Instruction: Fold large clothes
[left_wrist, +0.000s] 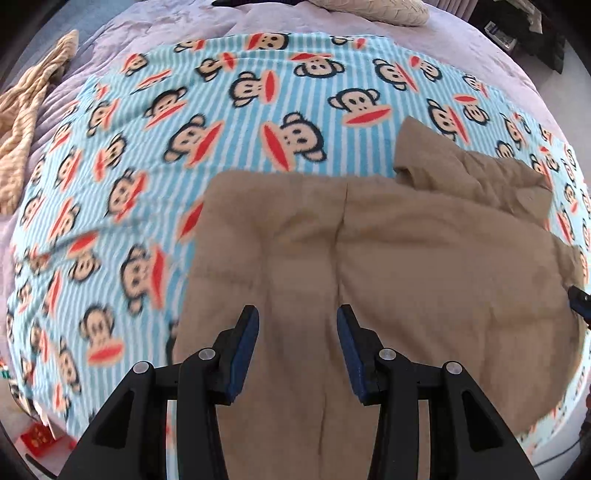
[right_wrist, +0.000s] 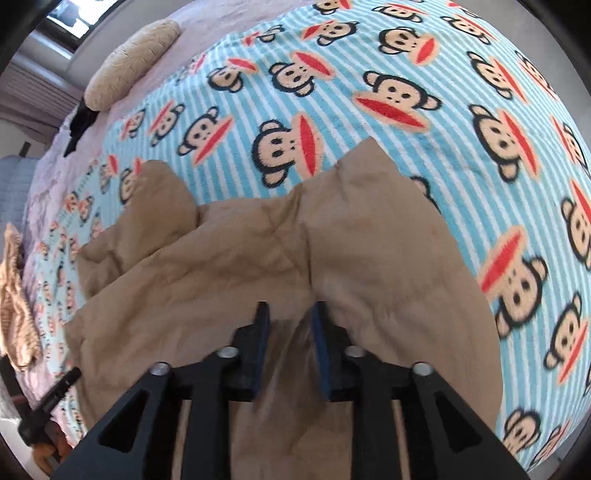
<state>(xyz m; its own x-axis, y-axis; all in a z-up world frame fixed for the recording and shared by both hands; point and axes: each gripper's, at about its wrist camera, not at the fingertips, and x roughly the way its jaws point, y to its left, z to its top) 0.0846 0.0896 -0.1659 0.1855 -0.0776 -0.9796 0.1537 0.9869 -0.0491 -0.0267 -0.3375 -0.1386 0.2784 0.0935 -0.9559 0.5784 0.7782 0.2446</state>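
1. our left gripper (left_wrist: 298, 314) hangs with jaws spread, nothing between them, above the tan cloth garment (left_wrist: 369, 258).
2. our right gripper (right_wrist: 290, 312) stands parted over a raised fold, pads not pressing.
3. the garment lies rumpled on the blue-striped monkey-print fleece blanket (left_wrist: 147, 147).

— What is laid out on the bed?
— A large tan garment (left_wrist: 388, 266), spread over a blue-and-white striped blanket (left_wrist: 129, 155) printed with monkey faces.
— How is it posed?
— The near part is laid fairly flat, with a seam seen running down it. The far right part is bunched and creased, and one end is folded up into a point.
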